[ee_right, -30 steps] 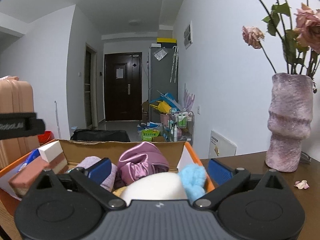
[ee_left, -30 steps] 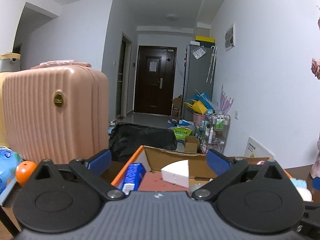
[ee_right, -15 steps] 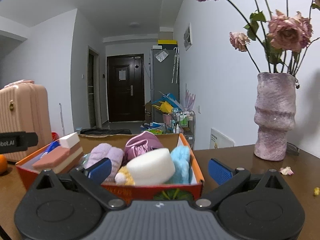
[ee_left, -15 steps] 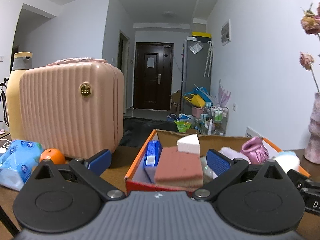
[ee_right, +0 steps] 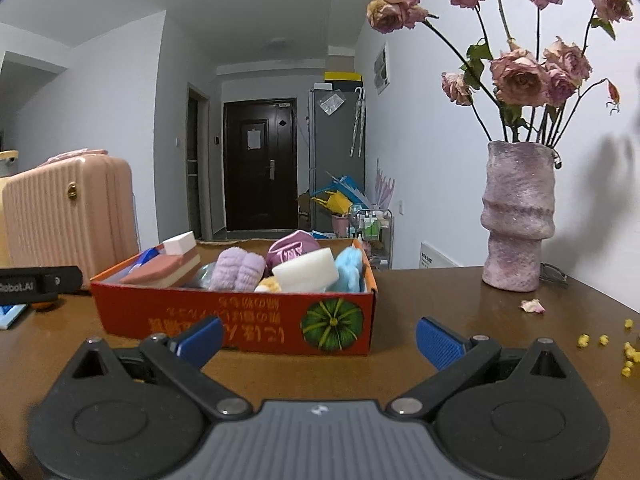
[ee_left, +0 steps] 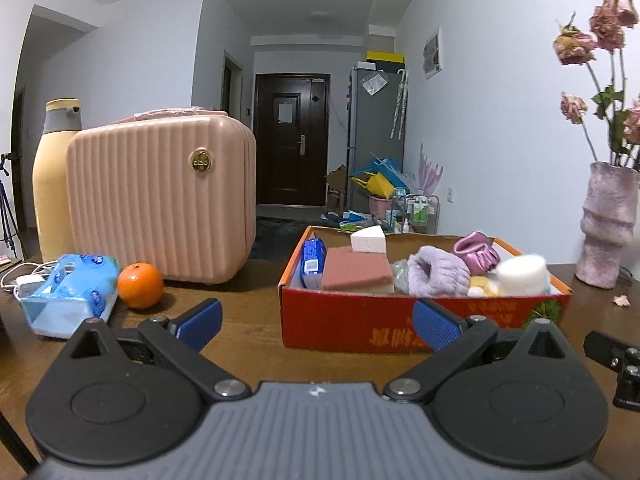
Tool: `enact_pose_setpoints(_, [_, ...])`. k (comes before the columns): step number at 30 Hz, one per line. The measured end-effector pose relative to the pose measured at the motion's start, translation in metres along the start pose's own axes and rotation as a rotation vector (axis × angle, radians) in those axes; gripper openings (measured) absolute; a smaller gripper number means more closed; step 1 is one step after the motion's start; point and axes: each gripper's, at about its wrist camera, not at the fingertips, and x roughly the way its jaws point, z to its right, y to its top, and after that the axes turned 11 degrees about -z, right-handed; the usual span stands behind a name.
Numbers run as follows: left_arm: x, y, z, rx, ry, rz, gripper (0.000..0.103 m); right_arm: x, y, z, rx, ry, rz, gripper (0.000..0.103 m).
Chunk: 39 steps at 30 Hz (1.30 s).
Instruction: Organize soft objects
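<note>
Dim, even indoor light; strong fisheye bending, dark corners; flower shadow on right wall; focus sharp.

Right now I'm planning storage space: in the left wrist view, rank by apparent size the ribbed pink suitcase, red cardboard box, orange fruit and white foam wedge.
1. Ribbed pink suitcase
2. Red cardboard box, nearly as wide
3. Orange fruit
4. White foam wedge, close to the fruit, farther away

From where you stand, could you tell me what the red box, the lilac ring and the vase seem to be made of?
Red box: likely printed cardboard; thin walls, brown inside, matte print.
Lilac ring: seemingly plush fabric; fuzzy, ribbed surface.
Vase: perhaps ceramic or stone with a rough, speckled mauve finish; hard to tell.
</note>
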Motion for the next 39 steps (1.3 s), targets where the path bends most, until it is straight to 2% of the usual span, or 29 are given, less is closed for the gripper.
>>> enact_pose_setpoints(12, [-0.066,-0.036,-0.002,0.061,-0.047,-0.009,0.103,-0.067,-0.03,-0.004,-0.027,0.016,-0.002,0.103])
enact_pose_setpoints(23, [-0.138,-0.067,-0.009,0.103,-0.11,-0.02,0.103,-0.155,-0.059,-0.011,-0.035,0.056,0.036,0.103])
enact_pose_setpoints(31, [-0.195,-0.09,-0.019,0.108,-0.119,0.029,0.103,-0.204,-0.075,-0.01,-0.033,0.075,0.046,0.103])
enact_pose_setpoints(39, [-0.214,-0.109,-0.033,0.089,-0.149,-0.046,0.103,-0.244,-0.081,-0.016,-0.053,0.079,0.083,0.103])
